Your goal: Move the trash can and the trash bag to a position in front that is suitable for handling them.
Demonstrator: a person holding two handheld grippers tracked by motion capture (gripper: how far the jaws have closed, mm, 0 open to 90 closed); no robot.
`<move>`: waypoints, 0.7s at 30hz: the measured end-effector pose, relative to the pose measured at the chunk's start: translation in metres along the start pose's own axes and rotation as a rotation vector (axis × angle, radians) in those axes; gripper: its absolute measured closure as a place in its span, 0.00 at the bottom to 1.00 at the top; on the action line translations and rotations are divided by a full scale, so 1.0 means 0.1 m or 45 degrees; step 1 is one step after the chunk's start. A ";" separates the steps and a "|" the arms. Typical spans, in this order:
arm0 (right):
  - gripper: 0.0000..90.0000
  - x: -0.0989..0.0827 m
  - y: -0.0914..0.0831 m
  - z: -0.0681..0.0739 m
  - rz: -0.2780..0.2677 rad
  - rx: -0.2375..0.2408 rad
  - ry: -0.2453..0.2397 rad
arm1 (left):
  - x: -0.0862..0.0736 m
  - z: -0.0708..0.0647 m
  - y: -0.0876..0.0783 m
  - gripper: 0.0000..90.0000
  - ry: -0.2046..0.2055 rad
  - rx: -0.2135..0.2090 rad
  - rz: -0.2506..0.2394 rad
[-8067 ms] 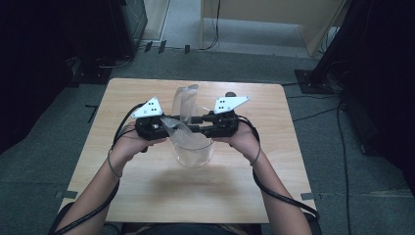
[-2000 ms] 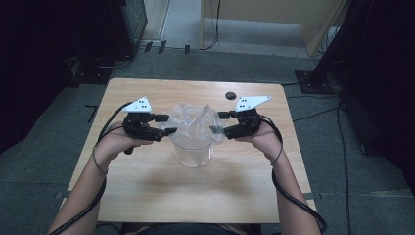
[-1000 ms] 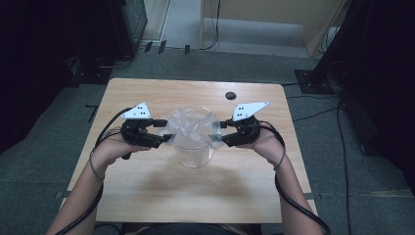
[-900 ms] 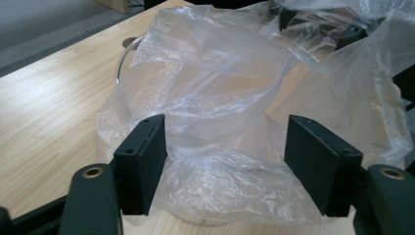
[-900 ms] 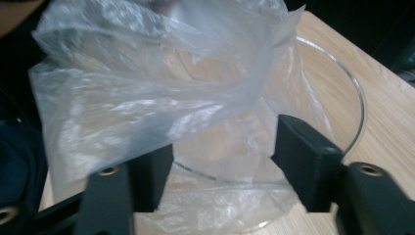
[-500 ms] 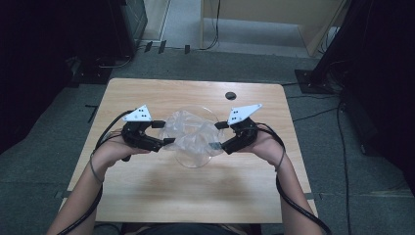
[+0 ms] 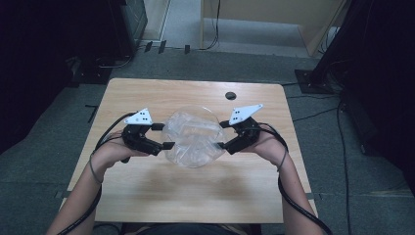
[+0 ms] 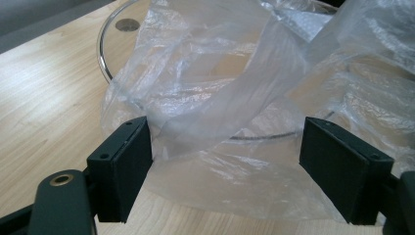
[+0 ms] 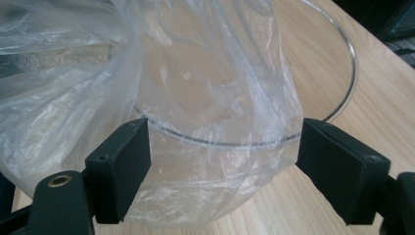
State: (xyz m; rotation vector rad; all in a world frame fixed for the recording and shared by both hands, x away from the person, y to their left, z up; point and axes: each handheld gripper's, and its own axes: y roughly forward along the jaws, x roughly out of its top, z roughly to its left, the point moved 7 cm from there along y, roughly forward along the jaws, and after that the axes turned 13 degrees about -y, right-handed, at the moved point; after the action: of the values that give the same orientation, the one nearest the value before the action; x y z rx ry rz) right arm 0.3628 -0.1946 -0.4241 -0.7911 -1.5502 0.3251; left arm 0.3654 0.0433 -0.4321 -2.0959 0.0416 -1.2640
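Note:
A clear glass bowl (image 7: 195, 106) stands mid-table with a clear plastic bag (image 7: 191, 134) spread over and into it. My left gripper (image 7: 164, 136) is at the bowl's left side and my right gripper (image 7: 221, 135) at its right, both pointing inward. Both pairs of jaws have just been opening and stand wide. In the left gripper view, loose bag folds (image 8: 220, 88) and the bowl rim (image 8: 103, 58) lie between the left gripper's (image 8: 225, 161) jaws, unpressed. The right gripper (image 9: 222, 161) likewise straddles slack bag (image 9: 195, 73) over the rim (image 9: 350, 63).
The wooden table (image 7: 147, 93) has a small dark round hole (image 7: 230, 95) at the back right. Cables trail from both grippers toward the person. Dark equipment stands on the floor to the left and right, with a wooden cabinet behind.
The bag, held bunched above the bowl by both grippers, has been lowered and spread over it. Both grippers have let go and opened wide beside the bowl.

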 end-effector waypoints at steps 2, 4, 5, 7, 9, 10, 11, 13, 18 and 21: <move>0.22 -0.03 0.02 0.00 0.019 -0.002 0.010 | -0.02 0.00 0.01 0.21 -0.004 -0.010 0.004; 0.21 -0.05 0.03 -0.01 0.023 0.003 0.023 | -0.04 0.01 0.01 0.21 -0.003 -0.014 0.011; 0.21 -0.06 0.03 -0.01 0.022 0.001 0.031 | -0.05 0.01 0.01 0.21 -0.003 -0.018 0.009; 0.21 -0.07 0.04 -0.03 0.017 0.001 0.036 | -0.05 0.02 0.01 0.21 -0.006 -0.025 0.007; 0.21 -0.09 0.06 -0.03 0.023 0.010 0.054 | -0.06 0.02 0.01 0.21 -0.007 -0.035 0.009; 0.21 -0.11 0.07 -0.03 0.028 0.014 0.053 | -0.07 0.03 0.02 0.21 -0.004 -0.039 0.007; 0.21 -0.13 0.08 -0.02 0.038 0.019 0.059 | -0.07 0.03 0.02 0.21 -0.003 -0.042 0.003; 0.21 -0.16 0.10 -0.03 0.050 0.018 0.061 | -0.10 0.06 0.02 0.22 0.004 -0.034 0.015; 0.28 -0.19 0.08 -0.05 0.013 0.040 0.104 | -0.14 0.13 0.05 0.28 -0.040 -0.045 0.012; 0.37 -0.18 0.04 -0.07 -0.018 0.048 0.151 | -0.16 0.16 0.03 0.35 -0.051 -0.048 0.011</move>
State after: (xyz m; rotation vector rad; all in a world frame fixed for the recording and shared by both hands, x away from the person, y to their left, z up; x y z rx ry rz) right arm 0.3699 -0.2049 -0.4388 -0.7569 -1.4343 0.2913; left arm 0.3706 0.0550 -0.4513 -2.1506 0.0576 -1.2244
